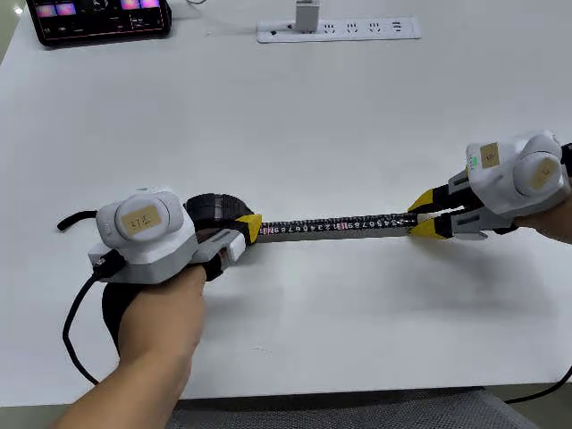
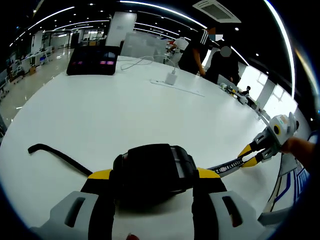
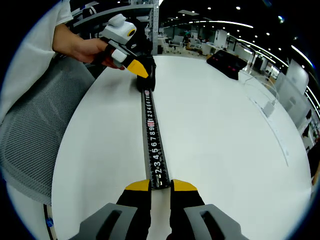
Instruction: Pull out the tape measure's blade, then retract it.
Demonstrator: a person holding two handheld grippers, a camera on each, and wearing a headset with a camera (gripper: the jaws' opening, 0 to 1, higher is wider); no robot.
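A black tape measure case point(image 1: 217, 211) point(image 2: 152, 170) point(image 3: 146, 75) rests on the white table, with my left gripper point(image 1: 243, 231) point(image 2: 154, 175) shut on it. Its black blade point(image 1: 338, 223) point(image 3: 153, 145) point(image 2: 227, 166) with white numbers runs out to the right, flat just above the table. My right gripper point(image 1: 427, 219) point(image 3: 160, 185) is shut on the blade's end. A black wrist strap point(image 2: 57, 155) point(image 1: 73, 219) trails from the case to the left.
A white power strip point(image 1: 338, 29) with a plugged charger point(image 1: 307, 14) lies at the table's far edge. A black device with a lit screen point(image 1: 96, 16) sits at the far left corner. A cable point(image 1: 76, 332) hangs from the left gripper. People stand beyond the table point(image 2: 200, 47).
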